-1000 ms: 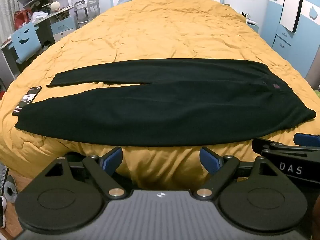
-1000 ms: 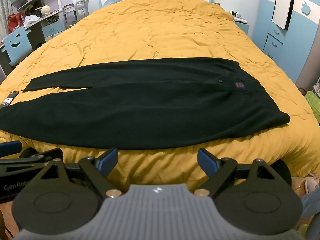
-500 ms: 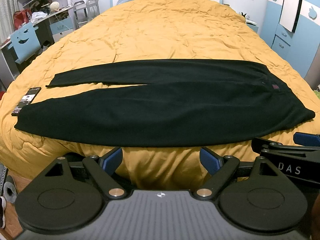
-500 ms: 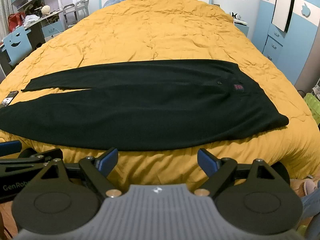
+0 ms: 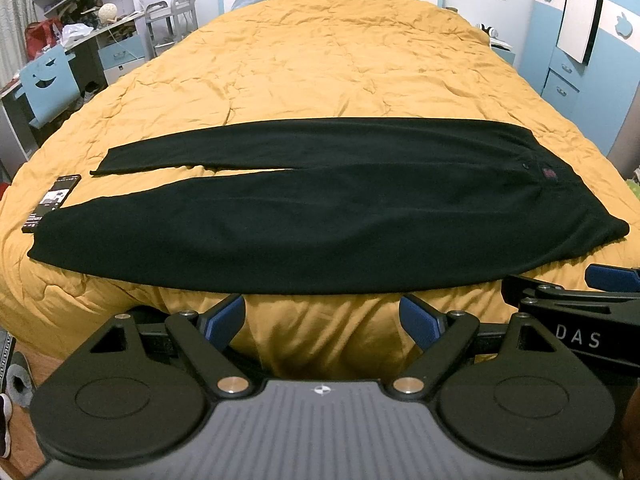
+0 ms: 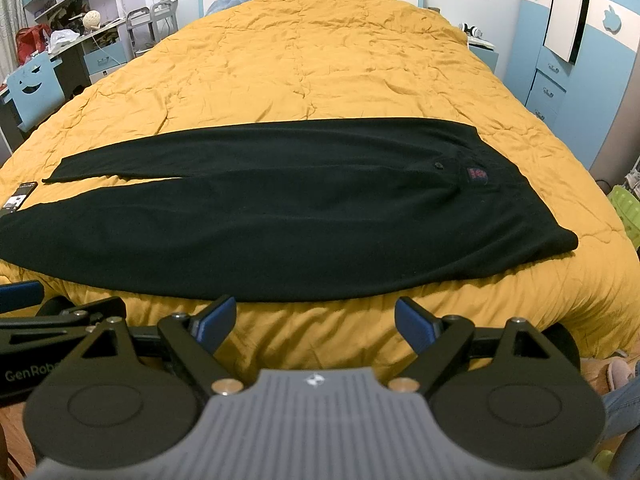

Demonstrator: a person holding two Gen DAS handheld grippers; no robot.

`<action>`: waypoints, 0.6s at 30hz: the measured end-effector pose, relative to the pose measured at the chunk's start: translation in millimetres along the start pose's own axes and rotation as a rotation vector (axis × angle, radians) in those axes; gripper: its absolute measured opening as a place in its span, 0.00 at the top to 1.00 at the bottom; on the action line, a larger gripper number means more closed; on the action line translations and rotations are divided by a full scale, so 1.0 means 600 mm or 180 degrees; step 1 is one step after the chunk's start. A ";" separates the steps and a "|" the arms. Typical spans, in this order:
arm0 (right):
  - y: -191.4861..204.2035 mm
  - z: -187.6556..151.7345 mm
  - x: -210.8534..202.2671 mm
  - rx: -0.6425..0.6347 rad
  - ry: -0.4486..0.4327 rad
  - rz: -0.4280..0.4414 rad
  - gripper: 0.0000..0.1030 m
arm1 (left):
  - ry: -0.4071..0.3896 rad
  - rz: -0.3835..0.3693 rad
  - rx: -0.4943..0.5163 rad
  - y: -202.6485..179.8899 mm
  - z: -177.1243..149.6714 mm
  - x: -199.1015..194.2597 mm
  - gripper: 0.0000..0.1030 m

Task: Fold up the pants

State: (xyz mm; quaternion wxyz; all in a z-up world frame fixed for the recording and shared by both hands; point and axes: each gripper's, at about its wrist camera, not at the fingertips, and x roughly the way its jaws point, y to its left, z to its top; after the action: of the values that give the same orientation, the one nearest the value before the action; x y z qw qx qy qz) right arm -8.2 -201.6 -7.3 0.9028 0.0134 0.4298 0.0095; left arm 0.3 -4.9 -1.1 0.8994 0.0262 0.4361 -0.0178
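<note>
Black pants (image 5: 320, 216) (image 6: 280, 216) lie flat across the near part of a bed, waistband to the right, both legs running left with a narrow gap between them. A small red patch (image 6: 477, 173) marks the seat near the waist. My left gripper (image 5: 322, 320) hovers open off the bed's near edge, below the middle of the near leg, holding nothing. My right gripper (image 6: 314, 322) is open too, just short of the same leg and empty. Each gripper shows at the edge of the other's view.
An orange quilt (image 5: 340, 60) covers the bed. A phone (image 5: 52, 202) lies by the cuffs at the left. A desk and a blue chair (image 5: 48, 84) stand left, blue cabinets (image 6: 560, 80) right. Slippers (image 6: 618, 368) sit on the floor at the right.
The right gripper's view has risen and crept slightly forward, so the pants sit a little lower in it. The left gripper has barely moved. Both stay open.
</note>
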 end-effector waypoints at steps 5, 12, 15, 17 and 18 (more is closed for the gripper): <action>0.001 0.000 0.001 0.0002 -0.0001 0.0003 0.20 | 0.0004 -0.0002 -0.0002 -0.005 0.003 -0.001 0.02; 0.003 -0.002 0.004 -0.0003 0.0004 -0.0004 0.20 | 0.0014 -0.0012 0.0003 -0.008 0.002 0.009 0.02; 0.002 -0.002 0.004 -0.0001 0.0004 -0.0002 0.20 | 0.0014 -0.0012 0.0002 -0.008 0.002 0.009 0.02; 0.002 -0.002 0.004 -0.0001 0.0006 -0.0002 0.20 | 0.0016 -0.0012 0.0002 -0.009 0.002 0.010 0.02; 0.002 -0.002 0.004 -0.0002 0.0005 -0.0003 0.20 | 0.0016 -0.0012 0.0002 -0.008 0.002 0.009 0.02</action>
State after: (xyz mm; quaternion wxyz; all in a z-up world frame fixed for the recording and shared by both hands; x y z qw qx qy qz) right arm -7.5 -200.1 -9.7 0.9025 0.0129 0.4305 0.0091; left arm 4.2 -9.6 -4.9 0.8982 0.0257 0.4384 -0.0196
